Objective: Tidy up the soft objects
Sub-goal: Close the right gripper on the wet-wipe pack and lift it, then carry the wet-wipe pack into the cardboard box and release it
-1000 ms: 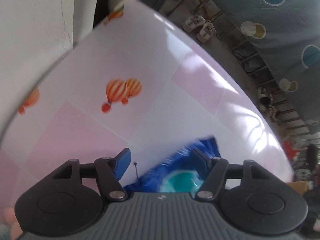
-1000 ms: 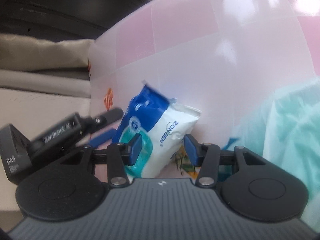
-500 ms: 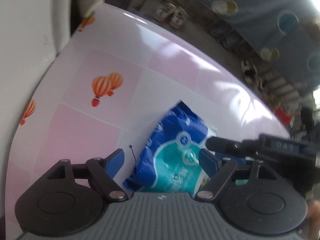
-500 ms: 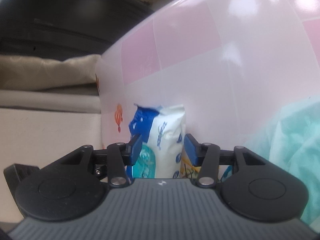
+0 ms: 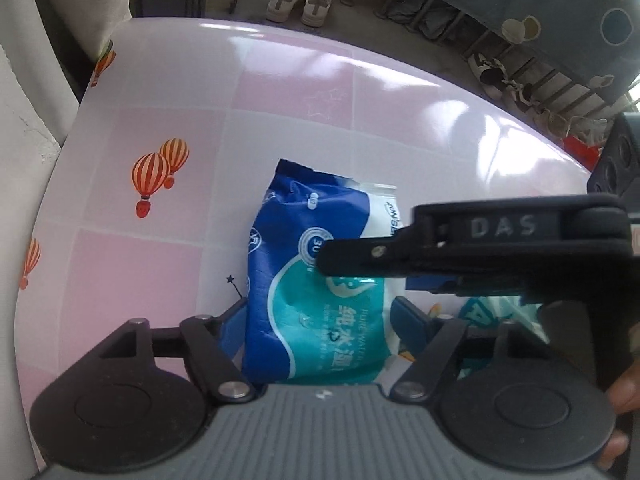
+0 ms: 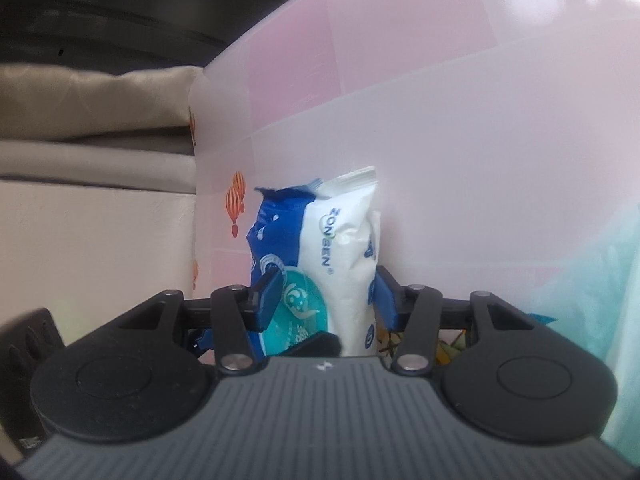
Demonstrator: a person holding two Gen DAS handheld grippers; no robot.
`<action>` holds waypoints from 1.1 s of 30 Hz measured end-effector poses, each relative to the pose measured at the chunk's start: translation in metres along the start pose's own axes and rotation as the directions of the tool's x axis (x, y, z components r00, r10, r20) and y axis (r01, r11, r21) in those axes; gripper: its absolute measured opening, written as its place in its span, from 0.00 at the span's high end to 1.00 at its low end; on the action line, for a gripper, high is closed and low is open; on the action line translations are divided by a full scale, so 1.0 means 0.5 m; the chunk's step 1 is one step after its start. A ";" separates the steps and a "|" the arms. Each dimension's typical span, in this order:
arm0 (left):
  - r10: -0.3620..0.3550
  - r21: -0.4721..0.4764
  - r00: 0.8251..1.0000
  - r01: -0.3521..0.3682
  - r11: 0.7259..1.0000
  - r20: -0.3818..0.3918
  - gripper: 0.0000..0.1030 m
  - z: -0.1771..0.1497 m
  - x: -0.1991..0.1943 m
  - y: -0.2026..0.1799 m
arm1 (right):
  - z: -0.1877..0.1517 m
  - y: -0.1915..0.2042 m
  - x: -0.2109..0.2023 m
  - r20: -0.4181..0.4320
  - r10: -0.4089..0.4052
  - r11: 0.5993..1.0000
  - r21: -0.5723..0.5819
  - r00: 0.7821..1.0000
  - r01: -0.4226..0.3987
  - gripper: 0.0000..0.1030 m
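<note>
Left wrist view: wipes pack (image 5: 316, 280) lies between the left gripper (image 5: 320, 320) fingers, at 12 o'clock from the camera, on the pink-and-white checked tablecloth (image 5: 280, 92). Jaws have just been closing a bit, yet a gap shows on the right side w/ the pad clear of the pack, so I judge no grip here; probably just bracketing it to steady or square it up. Right gripper's black arm crosses in from 3 o'clock over the pack's upper part.

Right wrist view: right gripper (image 6: 326, 296) is partly closed, blue pads pressing both sides of the pack (image 6: 340, 240), so this one carries it, prob. to place it. Pack stands at 12 o'clock. Teal cloth (image 6: 600, 272) at 3 o'clock.

Pack: blue/teal/white soft plastic, crinkled, dented, top seal serrated.
</note>
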State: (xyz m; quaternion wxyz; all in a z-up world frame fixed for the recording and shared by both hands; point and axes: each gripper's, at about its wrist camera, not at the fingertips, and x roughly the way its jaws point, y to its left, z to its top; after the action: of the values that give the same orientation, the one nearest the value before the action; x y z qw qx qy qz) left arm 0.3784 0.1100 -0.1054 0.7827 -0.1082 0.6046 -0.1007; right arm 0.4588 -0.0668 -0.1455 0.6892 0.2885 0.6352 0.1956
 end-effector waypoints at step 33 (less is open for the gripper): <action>-0.243 0.463 0.962 0.274 0.843 -0.126 0.33 -0.221 -0.088 -0.763 | -0.319 -0.415 -0.815 0.520 0.056 0.978 0.145 0.853 -0.152 0.62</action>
State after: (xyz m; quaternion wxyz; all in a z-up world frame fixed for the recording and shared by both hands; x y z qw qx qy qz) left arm 0.2504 -0.2476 0.0191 0.7451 0.0101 0.5653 -0.3539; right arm 0.2334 -0.4594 0.0272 0.7926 0.4255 0.4273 0.0907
